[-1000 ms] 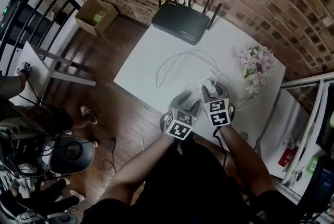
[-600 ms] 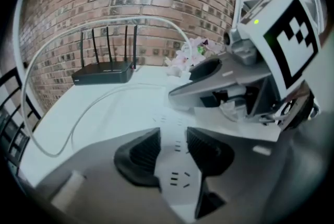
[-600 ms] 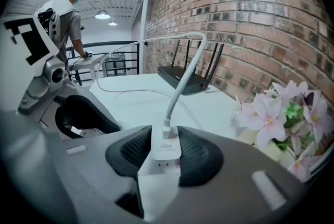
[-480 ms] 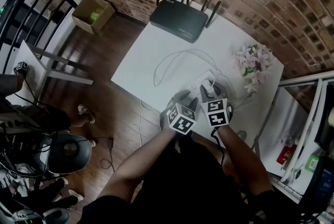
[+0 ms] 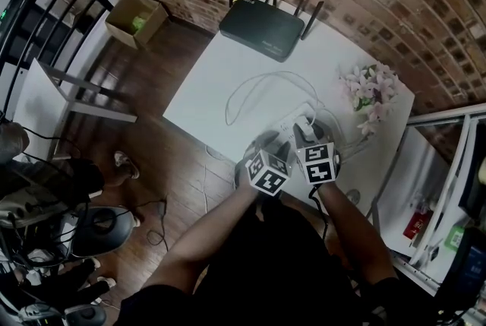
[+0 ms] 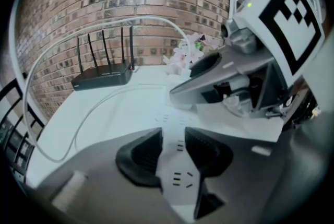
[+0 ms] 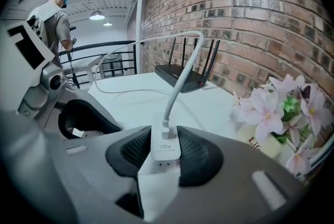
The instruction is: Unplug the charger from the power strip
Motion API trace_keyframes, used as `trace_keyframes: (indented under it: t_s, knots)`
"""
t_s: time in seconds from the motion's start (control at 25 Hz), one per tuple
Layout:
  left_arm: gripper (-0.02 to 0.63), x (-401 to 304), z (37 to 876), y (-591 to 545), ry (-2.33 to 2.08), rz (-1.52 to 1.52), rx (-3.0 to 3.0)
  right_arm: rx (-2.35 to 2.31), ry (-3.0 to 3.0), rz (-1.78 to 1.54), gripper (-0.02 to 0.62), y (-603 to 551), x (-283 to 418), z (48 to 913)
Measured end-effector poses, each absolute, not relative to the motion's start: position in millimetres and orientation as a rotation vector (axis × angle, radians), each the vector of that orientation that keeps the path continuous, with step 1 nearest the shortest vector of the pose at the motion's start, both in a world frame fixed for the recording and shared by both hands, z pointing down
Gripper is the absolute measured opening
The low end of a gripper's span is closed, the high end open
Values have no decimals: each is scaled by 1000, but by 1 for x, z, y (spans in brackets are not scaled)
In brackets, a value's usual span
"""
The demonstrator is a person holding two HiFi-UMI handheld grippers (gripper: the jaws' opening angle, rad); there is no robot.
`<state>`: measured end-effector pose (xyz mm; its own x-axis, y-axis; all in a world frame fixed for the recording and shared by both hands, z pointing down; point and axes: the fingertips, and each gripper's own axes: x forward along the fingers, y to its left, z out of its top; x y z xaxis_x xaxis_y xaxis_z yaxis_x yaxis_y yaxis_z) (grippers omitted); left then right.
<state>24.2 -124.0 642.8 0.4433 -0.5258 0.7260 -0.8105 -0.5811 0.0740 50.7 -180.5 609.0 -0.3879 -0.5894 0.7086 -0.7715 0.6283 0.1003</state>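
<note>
A white power strip [image 5: 291, 124] lies near the front edge of the white table [image 5: 213, 81]. A white charger [image 7: 165, 145] is plugged into it, and its white cable [image 7: 177, 71] arches up and away. My right gripper [image 7: 166, 152] is shut on the charger, one pad against each side. My left gripper [image 6: 173, 149] straddles the strip [image 6: 176, 178]. Its jaws have just been closing, and the pads [image 6: 140, 157] now press the strip's two long edges. In the head view both grippers [image 5: 278, 145] [image 5: 306, 133] sit side by side over the strip.
A black router [image 5: 262, 28] with several antennas stands at the table's far end. A vase of pink flowers [image 5: 372, 93] is at the right edge, close to my right gripper. A cardboard box [image 5: 138, 19] sits on the floor. A person [image 7: 52, 19] stands far off.
The left gripper's marker cube has shifted slightly up and right, closer to the right gripper, and has rolled a little. The right gripper has stayed on the charger.
</note>
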Motion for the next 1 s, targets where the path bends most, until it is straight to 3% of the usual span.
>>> trace_keyframes:
  t_s: [1.0]
  knots:
    - [143, 25, 643, -124, -1130, 941, 2300, 1083, -2143, 361, 144, -178, 57, 609]
